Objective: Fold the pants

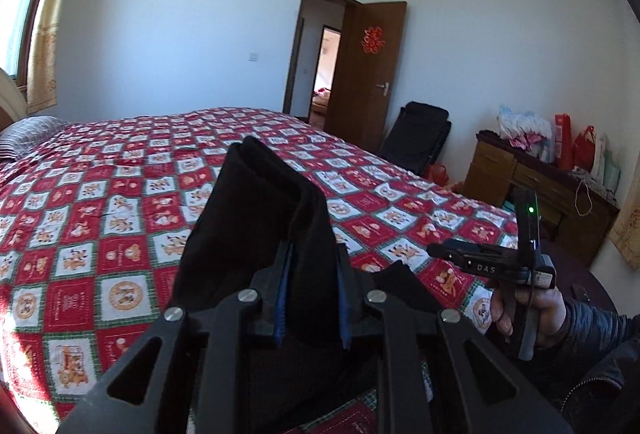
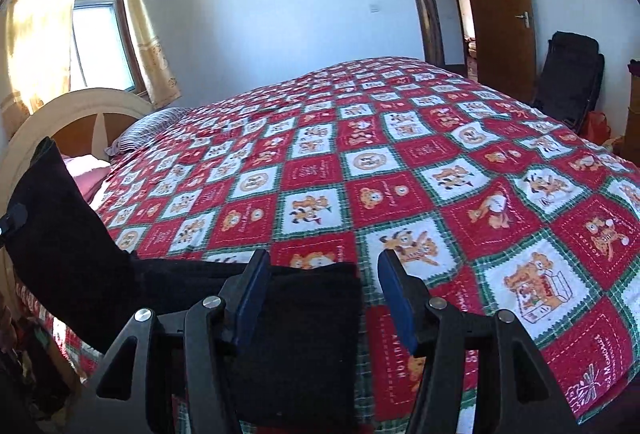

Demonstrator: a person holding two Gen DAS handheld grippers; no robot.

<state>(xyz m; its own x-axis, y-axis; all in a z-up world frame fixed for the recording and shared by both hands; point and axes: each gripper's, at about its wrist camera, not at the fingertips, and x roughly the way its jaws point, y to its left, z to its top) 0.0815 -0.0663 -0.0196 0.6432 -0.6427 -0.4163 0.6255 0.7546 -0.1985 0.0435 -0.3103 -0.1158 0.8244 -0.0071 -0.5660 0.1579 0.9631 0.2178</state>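
Black pants (image 1: 256, 226) held up over the bed (image 1: 100, 194), clamped in the left gripper (image 1: 310, 298). Other end lying flat under the right gripper (image 2: 320, 298), jaws wide apart, holding nothing. Could slip and bunch up if pulled unevenly. Running sideways, left end high, right end low.

My black pants (image 1: 256, 218), plain dark fabric, folded over, one end lifted and standing upright at 12 o'clock, the rest (image 2: 296, 334) draping to the bed at 6 o'clock.
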